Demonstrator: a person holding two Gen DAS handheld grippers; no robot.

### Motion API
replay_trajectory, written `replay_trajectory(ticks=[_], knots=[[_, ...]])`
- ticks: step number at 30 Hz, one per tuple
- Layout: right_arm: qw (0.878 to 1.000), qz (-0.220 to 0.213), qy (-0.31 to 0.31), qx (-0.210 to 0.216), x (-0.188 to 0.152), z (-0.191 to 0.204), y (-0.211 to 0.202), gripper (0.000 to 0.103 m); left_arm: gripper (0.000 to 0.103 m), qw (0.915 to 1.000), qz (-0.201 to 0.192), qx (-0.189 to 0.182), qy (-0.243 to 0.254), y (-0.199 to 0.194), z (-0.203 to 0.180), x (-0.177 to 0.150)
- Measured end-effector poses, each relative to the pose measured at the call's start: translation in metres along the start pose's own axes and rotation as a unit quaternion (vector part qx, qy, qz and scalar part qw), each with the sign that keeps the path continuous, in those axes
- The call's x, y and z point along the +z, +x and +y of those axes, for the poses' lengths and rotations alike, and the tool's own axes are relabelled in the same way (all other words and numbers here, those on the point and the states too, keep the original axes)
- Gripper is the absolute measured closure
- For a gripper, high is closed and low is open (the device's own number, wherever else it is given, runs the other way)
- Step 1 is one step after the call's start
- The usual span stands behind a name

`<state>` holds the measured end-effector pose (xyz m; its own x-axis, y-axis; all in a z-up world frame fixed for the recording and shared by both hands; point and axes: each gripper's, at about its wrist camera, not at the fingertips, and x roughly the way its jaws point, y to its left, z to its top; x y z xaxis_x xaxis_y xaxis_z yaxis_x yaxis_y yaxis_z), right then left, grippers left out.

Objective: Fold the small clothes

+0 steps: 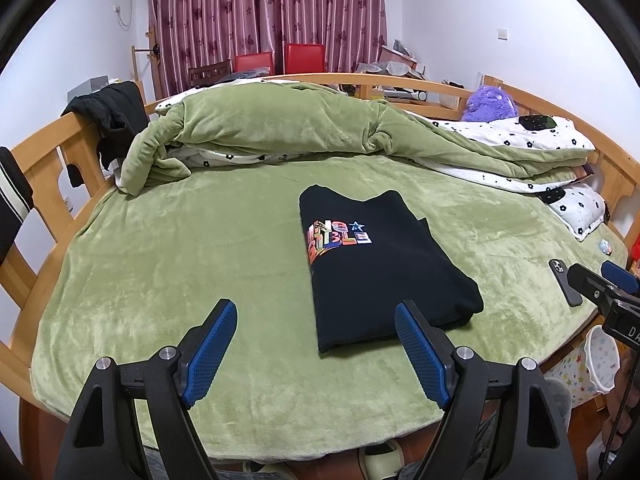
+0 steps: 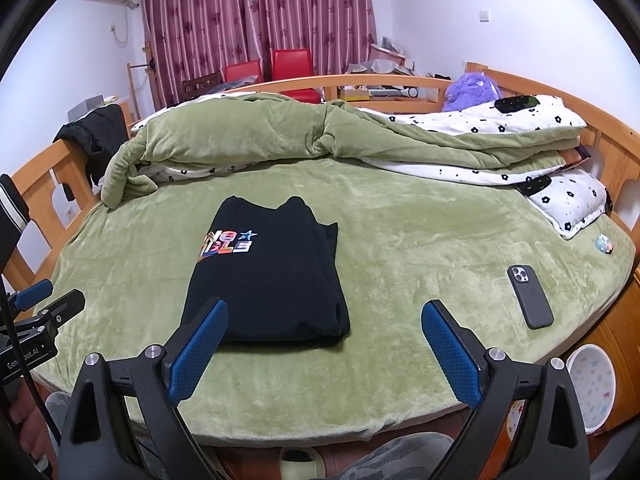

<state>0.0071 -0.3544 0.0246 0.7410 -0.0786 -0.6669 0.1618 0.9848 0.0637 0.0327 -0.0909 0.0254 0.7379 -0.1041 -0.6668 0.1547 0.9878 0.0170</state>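
Item: black cotton T-shirt with a multicoloured chest print, lying on the green plush bedspread, sides already turned in to a long panel; at 12 o'clock from the right gripper, 1 o'clock from the left.

Left gripper: blue-padded jaws spread wide, empty, hovering above the bedspread at the shirt's near hem.

Right gripper: likewise spread and empty, its left pad over the hem.

Nearby: dark grey cased phone, at 2 o'clock, well apart from the shirt.

Step in hand (a judgement): folding hem to collar. Pinch both near corners through all layers, lift evenly, carry toward 12 o'clock, and lay flat so the side folds do not slip.
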Motion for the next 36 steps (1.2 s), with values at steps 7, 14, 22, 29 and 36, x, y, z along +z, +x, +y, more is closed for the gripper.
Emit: replay_trajectory(ticks=[7,14,22,29,36], knots=[[1.0,0.002,0.001,-0.002,-0.0007,-0.0023,0.0001,0.007,0.023,1.0,0.001,0.003,0.0,-0.0011,-0.0012,0.0021],[1.0,0.002,0.001,-0.004,-0.0009,-0.0035,0.0005,0.007,0.023,1.0,0.001,0.002,0.001,-0.0012,-0.0002,0.0017],[1.0,0.001,0.002,-0.004,-0.0015,-0.0041,-0.0006,0.007,0.023,1.0,0.0,0.002,0.001,-0.0014,-0.0002,0.0016],[1.0,0.002,0.002,-0.005,-0.0014,-0.0049,-0.0006,0.007,0.023,1.0,-0.001,0.001,0.001,-0.0017,-0.0006,0.0014],[1.0,0.001,0.001,-0.004,-0.0011,-0.0055,-0.0013,0.007,0.023,1.0,0.001,0.0,0.001,-0.0023,-0.0026,0.0033]])
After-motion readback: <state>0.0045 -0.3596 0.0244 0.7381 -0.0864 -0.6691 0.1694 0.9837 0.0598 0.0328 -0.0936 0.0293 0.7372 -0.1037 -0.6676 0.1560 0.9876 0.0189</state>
